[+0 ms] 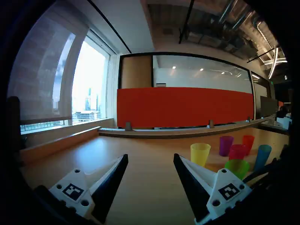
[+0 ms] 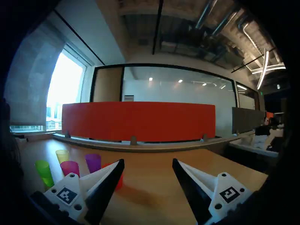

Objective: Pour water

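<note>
The left gripper [image 1: 150,155] hangs over the table [image 1: 150,198], its two fingers wide apart and empty. The right gripper [image 2: 148,160] hangs the same way.

A pale wooden table [image 1: 150,187] is carrying a loose cluster of plastic cups, all standing upright on the near side of the orange partition [image 1: 183,107] that is running along its far edge. The purple cup [image 1: 226,145] and red cup [image 1: 248,144] are standing closest to the partition. The yellow cup [image 1: 200,153], pink cup [image 1: 237,151] and blue cup [image 1: 263,155] are sitting farther from it, and the green cup [image 1: 237,167] is standing farthest out.
</note>
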{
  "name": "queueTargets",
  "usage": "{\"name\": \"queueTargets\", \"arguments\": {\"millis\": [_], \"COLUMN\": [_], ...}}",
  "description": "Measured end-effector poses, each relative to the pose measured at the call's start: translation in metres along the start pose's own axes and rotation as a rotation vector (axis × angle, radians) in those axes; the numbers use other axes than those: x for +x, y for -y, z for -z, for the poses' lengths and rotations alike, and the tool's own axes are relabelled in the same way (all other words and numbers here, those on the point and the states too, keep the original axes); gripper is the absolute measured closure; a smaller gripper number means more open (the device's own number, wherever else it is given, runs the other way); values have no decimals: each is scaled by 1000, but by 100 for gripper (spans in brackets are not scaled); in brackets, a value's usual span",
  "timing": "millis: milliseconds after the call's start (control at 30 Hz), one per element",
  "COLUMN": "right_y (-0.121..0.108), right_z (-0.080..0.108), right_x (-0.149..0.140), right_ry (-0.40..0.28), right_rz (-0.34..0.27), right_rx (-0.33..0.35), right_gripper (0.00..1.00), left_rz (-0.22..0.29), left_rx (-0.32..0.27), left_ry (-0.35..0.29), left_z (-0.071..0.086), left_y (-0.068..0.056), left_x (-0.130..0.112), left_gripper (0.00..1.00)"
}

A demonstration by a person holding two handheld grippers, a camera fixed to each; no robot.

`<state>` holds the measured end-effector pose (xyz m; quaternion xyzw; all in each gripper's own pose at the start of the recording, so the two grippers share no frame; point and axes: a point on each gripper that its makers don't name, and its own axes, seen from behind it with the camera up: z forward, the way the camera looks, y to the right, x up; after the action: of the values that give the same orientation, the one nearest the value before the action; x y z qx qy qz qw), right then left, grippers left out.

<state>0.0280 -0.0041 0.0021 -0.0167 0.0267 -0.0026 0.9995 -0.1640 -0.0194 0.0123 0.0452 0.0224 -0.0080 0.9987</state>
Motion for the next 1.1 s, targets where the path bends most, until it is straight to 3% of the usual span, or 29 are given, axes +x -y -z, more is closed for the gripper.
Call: {"name": "queueTargets", "arguments": {"millis": [700,1100], "right_y": [2,3], "right_z": [-2,-3], "right_x": [-33,-34], "right_ry": [49,56], "right_rz": [-8,-11], "right_rx": [-8,4], "right_gripper": [1,1], "left_rz": [0,0], "left_rx": [0,0], "left_ry": [0,0], "left_z": [0,-1], "left_y": [0,0], "left_x": [1,1], "left_gripper": [10,10]}}
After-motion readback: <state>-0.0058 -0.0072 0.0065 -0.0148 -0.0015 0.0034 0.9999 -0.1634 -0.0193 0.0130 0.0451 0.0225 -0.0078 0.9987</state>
